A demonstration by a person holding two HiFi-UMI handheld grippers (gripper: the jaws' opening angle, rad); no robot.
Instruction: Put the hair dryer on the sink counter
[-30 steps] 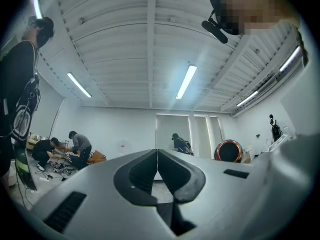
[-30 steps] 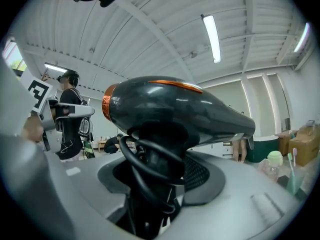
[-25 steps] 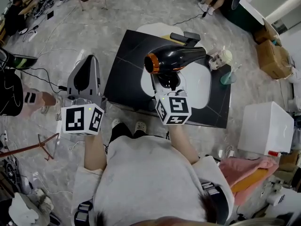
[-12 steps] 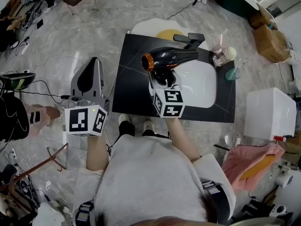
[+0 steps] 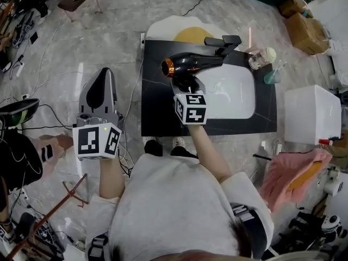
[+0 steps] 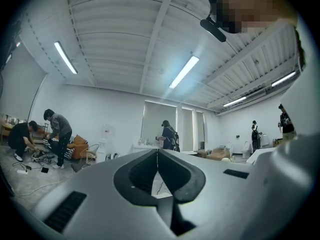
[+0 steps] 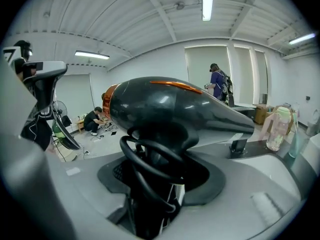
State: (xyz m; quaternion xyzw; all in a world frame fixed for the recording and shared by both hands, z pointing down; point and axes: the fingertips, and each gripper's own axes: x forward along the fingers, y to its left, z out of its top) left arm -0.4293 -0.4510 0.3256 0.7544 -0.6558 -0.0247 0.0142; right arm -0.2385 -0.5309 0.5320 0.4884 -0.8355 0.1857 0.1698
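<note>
A black hair dryer (image 5: 193,64) with an orange rear ring hangs above the black sink counter (image 5: 155,97), its nozzle pointing right toward the faucet (image 5: 223,41). My right gripper (image 5: 186,86) is shut on its handle, where the black cord is looped. In the right gripper view the hair dryer (image 7: 170,106) body fills the middle, and the handle and cord sit between the jaws of the right gripper (image 7: 155,179). My left gripper (image 5: 103,75) is off to the left over the floor, away from the counter. The left gripper (image 6: 158,156) has its jaws together and holds nothing.
A white basin (image 5: 234,97) is set in the counter. A clear cup (image 5: 261,57) and a green object (image 5: 271,76) stand at its back right corner. A white box (image 5: 304,113) sits right of the counter. Cables lie on the floor at left, and people work far off.
My right gripper has carried the hair dryer a little farther in over the counter. The left gripper has stayed at the left, still shut.
</note>
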